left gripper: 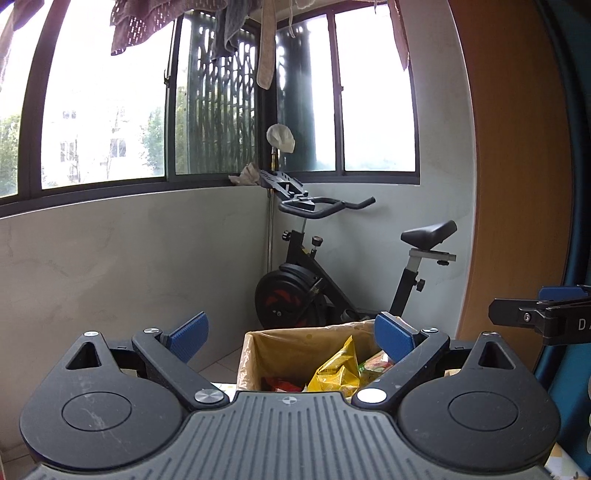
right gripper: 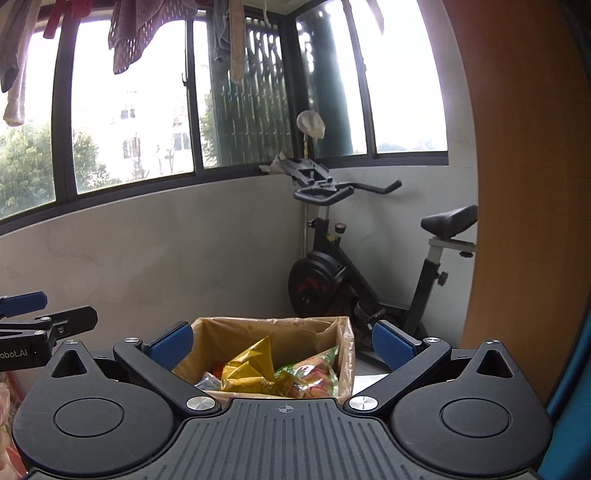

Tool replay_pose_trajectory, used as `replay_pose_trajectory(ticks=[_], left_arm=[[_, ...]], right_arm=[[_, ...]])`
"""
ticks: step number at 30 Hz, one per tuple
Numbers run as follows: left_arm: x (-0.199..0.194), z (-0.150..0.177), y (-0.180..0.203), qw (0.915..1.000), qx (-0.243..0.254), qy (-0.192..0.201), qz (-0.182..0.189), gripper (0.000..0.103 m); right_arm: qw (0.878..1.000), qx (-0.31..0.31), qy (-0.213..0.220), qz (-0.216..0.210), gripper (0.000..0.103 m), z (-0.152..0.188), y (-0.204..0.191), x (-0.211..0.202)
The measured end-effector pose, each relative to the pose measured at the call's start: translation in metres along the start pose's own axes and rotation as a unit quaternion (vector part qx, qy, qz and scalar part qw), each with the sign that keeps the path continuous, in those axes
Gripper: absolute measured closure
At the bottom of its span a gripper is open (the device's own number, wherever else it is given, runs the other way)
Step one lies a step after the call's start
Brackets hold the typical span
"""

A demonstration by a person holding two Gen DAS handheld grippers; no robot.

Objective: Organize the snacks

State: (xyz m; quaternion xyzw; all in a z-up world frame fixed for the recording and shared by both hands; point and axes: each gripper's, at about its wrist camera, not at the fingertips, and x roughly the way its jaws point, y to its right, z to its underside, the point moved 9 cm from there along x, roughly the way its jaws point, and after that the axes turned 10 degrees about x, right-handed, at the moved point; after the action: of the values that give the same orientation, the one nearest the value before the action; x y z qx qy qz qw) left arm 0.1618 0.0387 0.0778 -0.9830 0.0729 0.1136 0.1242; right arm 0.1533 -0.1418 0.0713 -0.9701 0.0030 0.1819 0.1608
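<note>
Snacks (right gripper: 258, 369) sit piled inside the cardboard box (right gripper: 343, 354), just ahead of both grippers. Left gripper (left gripper: 291, 338) and right gripper (right gripper: 282, 345) hang spread wide, holding nothing. Best to descend straight over the box and pinch one packet's edge.

Ahead of the claw, dark-framed windows (left gripper: 110, 122) let in bright daylight above a grey wall (left gripper: 129, 251). An exercise bike (left gripper: 332, 273) stands in the corner ahead-right; laundry (right gripper: 140, 33) hangs overhead. A wooden panel (left gripper: 517, 184) rises rightward.

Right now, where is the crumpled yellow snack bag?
The crumpled yellow snack bag sits inside the brown cardboard box, left of a green-edged packet, straight ahead of both open grippers.
</note>
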Motion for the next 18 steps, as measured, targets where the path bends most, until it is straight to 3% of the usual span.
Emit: replay_pose_trajectory(ticks=[18], left_arm=[[-0.013,0.001,0.002,1.0,-0.001,0.005,-0.003,0.005]], right_arm=[[1.0,0.009,-0.011,0.012,0.0,0.008,0.003,-0.022]])
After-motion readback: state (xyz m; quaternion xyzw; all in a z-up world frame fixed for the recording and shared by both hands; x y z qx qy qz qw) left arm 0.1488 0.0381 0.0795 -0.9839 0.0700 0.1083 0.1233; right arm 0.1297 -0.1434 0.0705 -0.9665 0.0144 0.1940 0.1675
